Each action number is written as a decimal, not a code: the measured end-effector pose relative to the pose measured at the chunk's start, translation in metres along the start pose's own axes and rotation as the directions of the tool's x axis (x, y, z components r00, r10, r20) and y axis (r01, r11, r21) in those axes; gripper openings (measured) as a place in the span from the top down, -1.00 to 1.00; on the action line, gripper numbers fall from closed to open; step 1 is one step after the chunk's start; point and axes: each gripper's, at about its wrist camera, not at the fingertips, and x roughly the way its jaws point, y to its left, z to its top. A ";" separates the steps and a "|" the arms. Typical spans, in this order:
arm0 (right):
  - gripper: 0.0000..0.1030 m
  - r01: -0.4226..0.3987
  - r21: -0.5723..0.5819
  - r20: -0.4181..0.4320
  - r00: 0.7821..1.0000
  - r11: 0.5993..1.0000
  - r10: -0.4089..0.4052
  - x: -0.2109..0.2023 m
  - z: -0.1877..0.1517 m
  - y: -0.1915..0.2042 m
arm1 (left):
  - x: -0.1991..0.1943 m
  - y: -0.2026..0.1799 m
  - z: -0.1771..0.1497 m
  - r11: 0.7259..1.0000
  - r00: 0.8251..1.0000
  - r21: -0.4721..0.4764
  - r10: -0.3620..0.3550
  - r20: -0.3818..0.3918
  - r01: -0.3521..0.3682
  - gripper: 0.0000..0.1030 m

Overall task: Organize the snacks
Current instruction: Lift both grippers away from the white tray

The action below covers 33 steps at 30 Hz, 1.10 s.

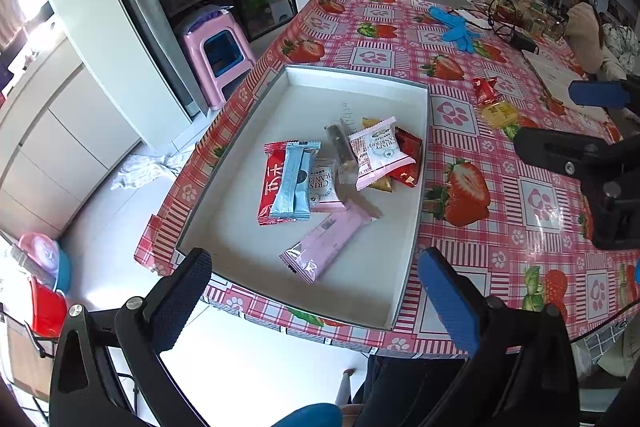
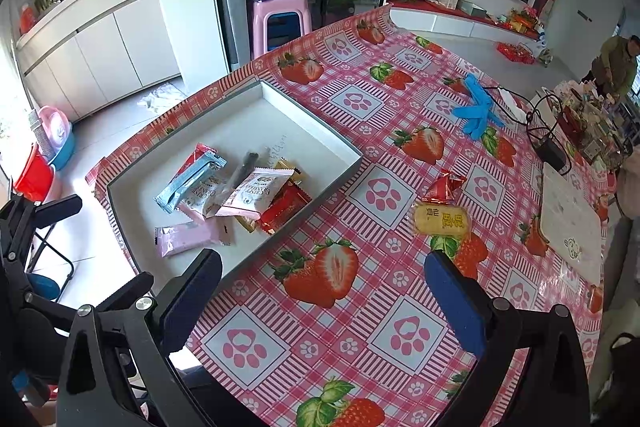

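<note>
Looking along the left gripper [image 1: 316,291], its two padded fingers stand spread wide with nothing between them, above the near edge of the shallow white tray [image 1: 248,119] on the bench [image 1: 500,227]. Inside the tray lies a heap of wrapped snacks. The pink bar [image 1: 326,245] is nearest, its long axis running diagonally from near-left to far-right. The light blue bar [image 1: 294,181] lies atop a red packet [image 1: 270,183], both lengthwise toward the far side. A white cranberry packet [image 1: 378,151] tilts over the others. Outside the tray, to the right, sit a yellow snack [image 1: 500,113] and a red wrapper [image 1: 484,87].

From the right wrist, the right gripper [image 2: 324,301] is likewise spread and empty over the strawberry-patterned cloth. The yellow snack [image 2: 442,221] lies crosswise just beyond its right finger, the crumpled red wrapper [image 2: 442,185] touching its far side. Blue gloves [image 2: 478,109] lie farther off.
</note>
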 end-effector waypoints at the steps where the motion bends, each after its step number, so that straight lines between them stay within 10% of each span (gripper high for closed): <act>1: -0.97 0.001 -0.003 0.001 1.000 1.000 -0.001 0.000 0.000 0.000 | 0.000 0.000 0.000 1.000 1.000 0.002 0.002 0.002 -0.002 -1.00; 33: -0.97 0.036 -0.078 -0.005 0.999 0.996 -0.037 0.015 0.000 0.014 | 0.010 -0.001 -0.001 1.000 1.000 0.012 -0.005 -0.004 0.005 -1.00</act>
